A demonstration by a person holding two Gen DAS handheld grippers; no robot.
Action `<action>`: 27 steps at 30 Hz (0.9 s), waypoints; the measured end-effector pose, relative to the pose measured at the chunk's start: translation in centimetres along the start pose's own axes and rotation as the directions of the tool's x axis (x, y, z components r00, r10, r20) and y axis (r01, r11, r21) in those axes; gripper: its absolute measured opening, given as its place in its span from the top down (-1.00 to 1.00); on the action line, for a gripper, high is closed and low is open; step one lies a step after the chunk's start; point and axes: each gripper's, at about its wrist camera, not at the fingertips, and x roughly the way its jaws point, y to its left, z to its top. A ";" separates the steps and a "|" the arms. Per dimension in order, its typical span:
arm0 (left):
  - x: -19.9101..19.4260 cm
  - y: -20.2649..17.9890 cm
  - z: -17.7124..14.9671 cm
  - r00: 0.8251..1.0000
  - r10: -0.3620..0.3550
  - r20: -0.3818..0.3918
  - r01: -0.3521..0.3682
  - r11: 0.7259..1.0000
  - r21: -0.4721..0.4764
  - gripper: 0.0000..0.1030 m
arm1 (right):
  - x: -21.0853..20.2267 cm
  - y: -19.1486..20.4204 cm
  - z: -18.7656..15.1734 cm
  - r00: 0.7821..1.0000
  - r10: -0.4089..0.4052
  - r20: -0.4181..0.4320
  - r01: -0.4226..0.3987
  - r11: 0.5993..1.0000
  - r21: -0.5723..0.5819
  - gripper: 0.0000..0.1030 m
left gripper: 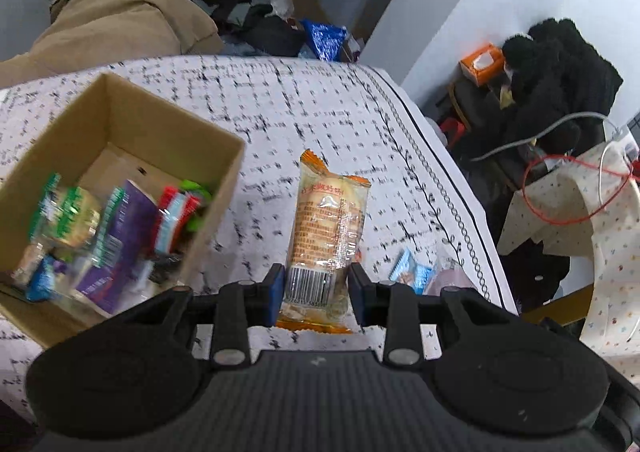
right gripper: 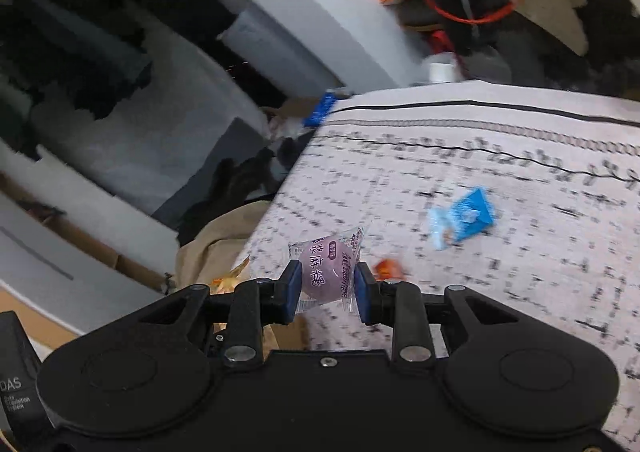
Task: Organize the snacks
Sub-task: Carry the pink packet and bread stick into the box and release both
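Observation:
My left gripper (left gripper: 316, 288) is shut on the lower end of an orange-edged clear packet holding a round cake (left gripper: 328, 228), which sticks up above the patterned tablecloth (left gripper: 304, 108). A cardboard box (left gripper: 172, 120) with several snack packets inside stands to its left. A blue snack packet (left gripper: 412, 272) lies to the right on the cloth. In the right wrist view, my right gripper (right gripper: 327, 288) is shut on a purple mochi in a clear wrapper (right gripper: 326, 270), held above the cloth. A blue packet (right gripper: 464, 222) and a small orange packet (right gripper: 388, 268) lie beyond it.
The table edge (left gripper: 452, 180) runs along the right, with a dark jacket on a chair (left gripper: 556, 84), an orange tissue box (left gripper: 482, 64) and a red cord (left gripper: 568, 192) past it. A tan garment (left gripper: 116, 24) and clutter lie behind the table.

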 end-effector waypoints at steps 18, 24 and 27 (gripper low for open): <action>-5.2 9.3 5.0 0.995 0.036 0.096 -0.024 0.993 -0.117 0.36 | 3.2 7.6 -3.7 0.987 0.134 -0.085 -0.146 0.976 -0.162 0.46; -5.1 12.6 6.1 0.995 0.043 0.086 -0.029 0.987 -0.156 0.36 | 4.7 9.6 -5.1 0.983 0.145 -0.115 -0.166 0.965 -0.201 0.46; -4.5 14.0 6.7 0.997 0.034 0.072 -0.022 0.985 -0.174 0.36 | 5.5 10.1 -5.6 0.982 0.145 -0.125 -0.169 0.962 -0.214 0.46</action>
